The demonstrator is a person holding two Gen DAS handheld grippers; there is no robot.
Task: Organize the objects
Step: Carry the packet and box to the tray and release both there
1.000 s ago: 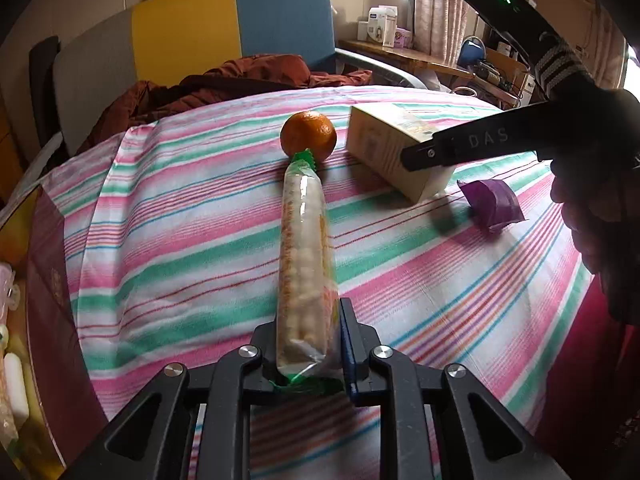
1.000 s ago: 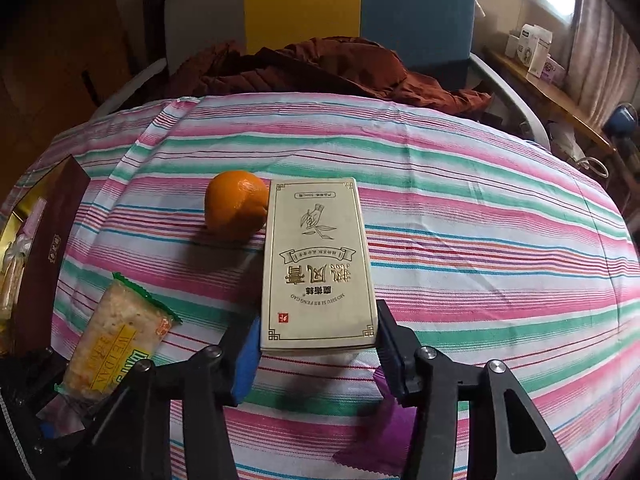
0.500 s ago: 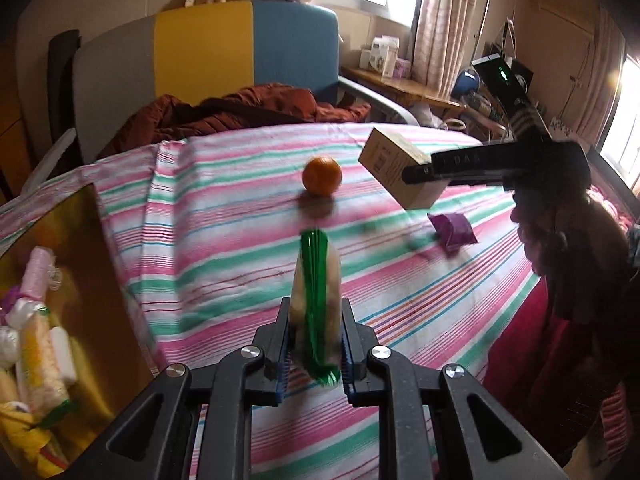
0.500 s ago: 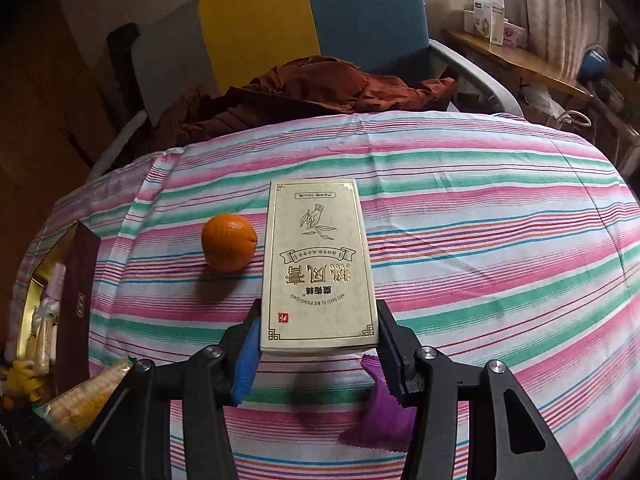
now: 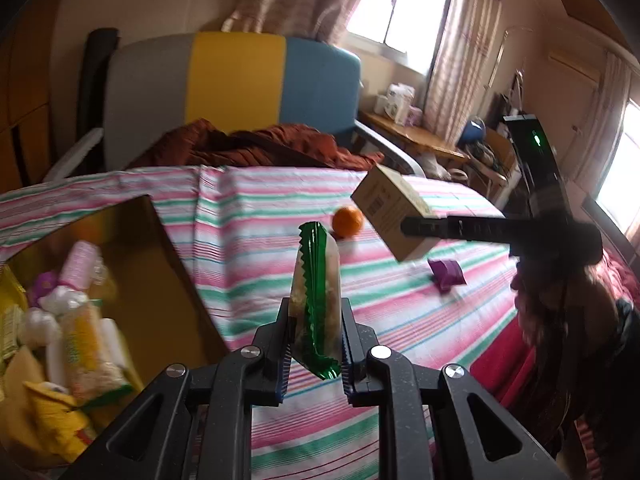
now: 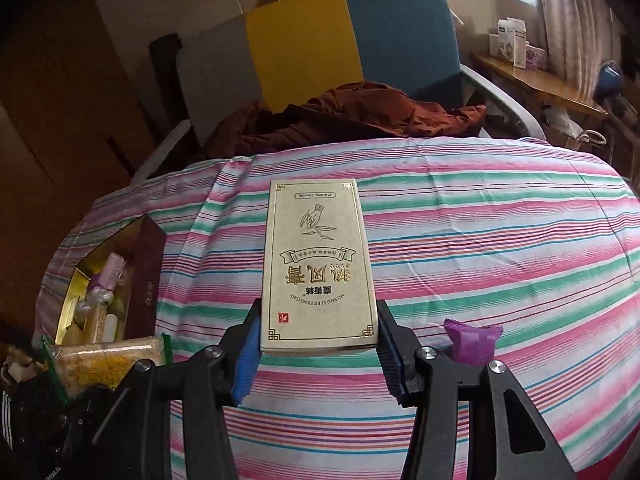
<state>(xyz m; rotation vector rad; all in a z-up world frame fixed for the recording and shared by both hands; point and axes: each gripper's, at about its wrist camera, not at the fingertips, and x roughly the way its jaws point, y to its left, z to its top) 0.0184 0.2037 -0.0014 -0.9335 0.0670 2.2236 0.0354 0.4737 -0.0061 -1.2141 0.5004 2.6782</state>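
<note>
My left gripper [image 5: 314, 354] is shut on a clear cracker packet [image 5: 316, 300] with green ends, held above the striped table, right of the open box [image 5: 168, 280]; the packet also shows in the right wrist view [image 6: 108, 362]. My right gripper [image 6: 318, 354] is shut on a flat cream box [image 6: 318, 264] with gold print, held above the table; the cream box shows in the left wrist view [image 5: 394, 216] too. An orange [image 5: 347, 221] and a purple sachet [image 5: 446, 274] lie on the cloth; the sachet shows in the right wrist view [image 6: 472, 342]. The orange is hidden in the right wrist view.
The open box [image 6: 146, 276] at the table's left holds several wrapped snacks [image 5: 76, 320]. A yellow, blue and grey chair [image 5: 240, 92] with a brown garment [image 6: 352, 116] stands behind the table. A side table [image 5: 416, 136] with cartons is at the back right.
Both grippers have risen and pulled back with their loads. The left one has swung left, bringing the open box into view. The cream box now covers the orange in the right view.
</note>
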